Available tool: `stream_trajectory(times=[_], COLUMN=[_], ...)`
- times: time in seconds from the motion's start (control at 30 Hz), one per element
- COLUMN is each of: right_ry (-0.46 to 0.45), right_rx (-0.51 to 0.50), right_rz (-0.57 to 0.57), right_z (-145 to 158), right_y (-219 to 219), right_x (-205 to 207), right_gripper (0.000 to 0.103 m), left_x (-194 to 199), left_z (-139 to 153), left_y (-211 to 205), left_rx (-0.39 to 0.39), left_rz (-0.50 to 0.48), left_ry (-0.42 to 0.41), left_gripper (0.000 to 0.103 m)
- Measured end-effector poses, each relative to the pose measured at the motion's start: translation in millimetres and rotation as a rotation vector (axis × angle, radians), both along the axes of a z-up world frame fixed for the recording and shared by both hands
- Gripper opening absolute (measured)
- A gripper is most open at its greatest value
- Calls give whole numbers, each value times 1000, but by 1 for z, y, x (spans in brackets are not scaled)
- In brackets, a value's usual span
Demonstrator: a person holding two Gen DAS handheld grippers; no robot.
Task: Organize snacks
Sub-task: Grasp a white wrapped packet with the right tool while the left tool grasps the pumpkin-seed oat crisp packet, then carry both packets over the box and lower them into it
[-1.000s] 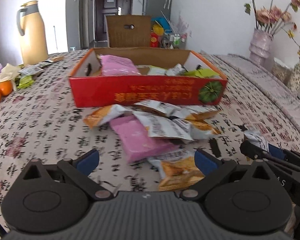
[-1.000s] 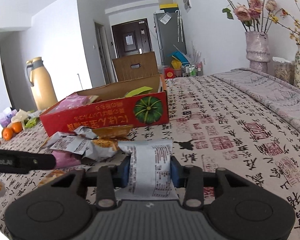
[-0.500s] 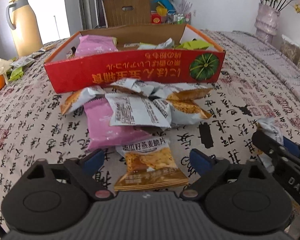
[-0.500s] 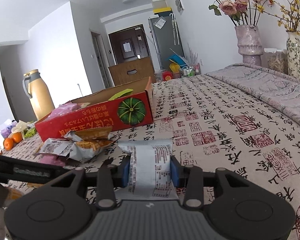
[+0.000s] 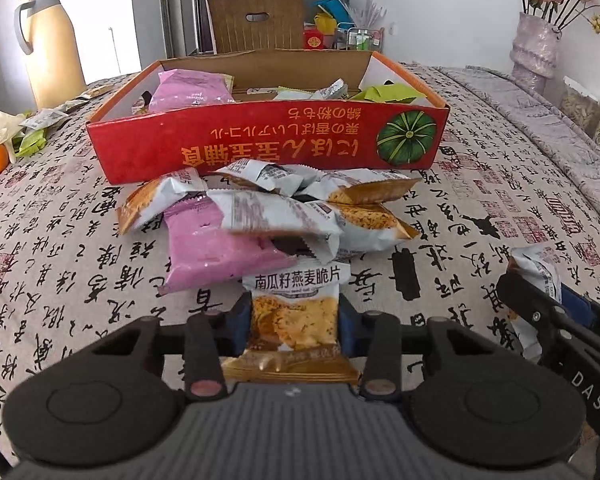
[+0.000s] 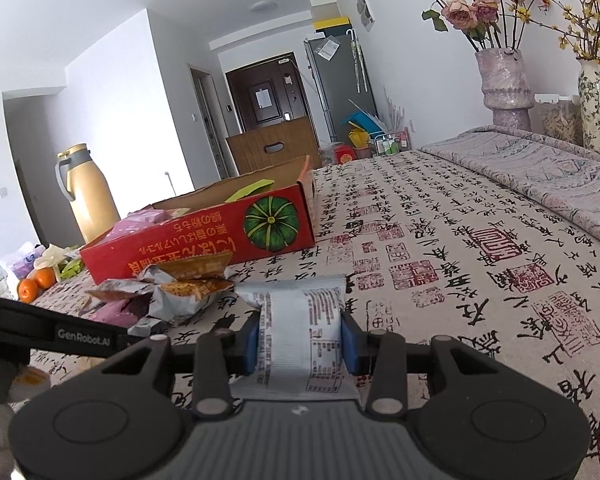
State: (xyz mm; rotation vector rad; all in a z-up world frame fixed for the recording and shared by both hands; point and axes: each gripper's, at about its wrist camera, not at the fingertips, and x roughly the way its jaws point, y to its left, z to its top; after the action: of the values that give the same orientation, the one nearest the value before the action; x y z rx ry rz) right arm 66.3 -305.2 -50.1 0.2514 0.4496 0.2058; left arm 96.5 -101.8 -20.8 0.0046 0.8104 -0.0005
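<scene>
A: Both grippers loaded?

B: Yep. Left gripper (image 5: 294, 320) pinches an orange snack packet (image 5: 294, 312), right gripper (image 6: 300, 336) a white packet (image 6: 300, 332). Red box (image 5: 268, 148) sits dead ahead, upper centre, nearer the left.

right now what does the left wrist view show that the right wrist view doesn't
Only the left wrist view shows the left gripper shut on an orange snack packet, the full pile of packets and the box's contents, such as a pink packet. Only the right wrist view shows the printed back of the grey packet in the right gripper, and the fridge. Both show the red box, the yellow flask and the vase.
</scene>
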Motion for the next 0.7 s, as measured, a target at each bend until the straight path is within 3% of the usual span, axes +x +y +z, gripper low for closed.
stream_trajectory(times=[0.7], right_ry=[-43], right_rx=[-67], right_rz=[3], right_z=[22], right_y=[20], right_x=[-26], right_gripper=[39], left_x=[-35], left_z=[23], left_y=[15], left_rx=[-27], left_rz=[-32], left_ry=[-90], left_gripper=[41])
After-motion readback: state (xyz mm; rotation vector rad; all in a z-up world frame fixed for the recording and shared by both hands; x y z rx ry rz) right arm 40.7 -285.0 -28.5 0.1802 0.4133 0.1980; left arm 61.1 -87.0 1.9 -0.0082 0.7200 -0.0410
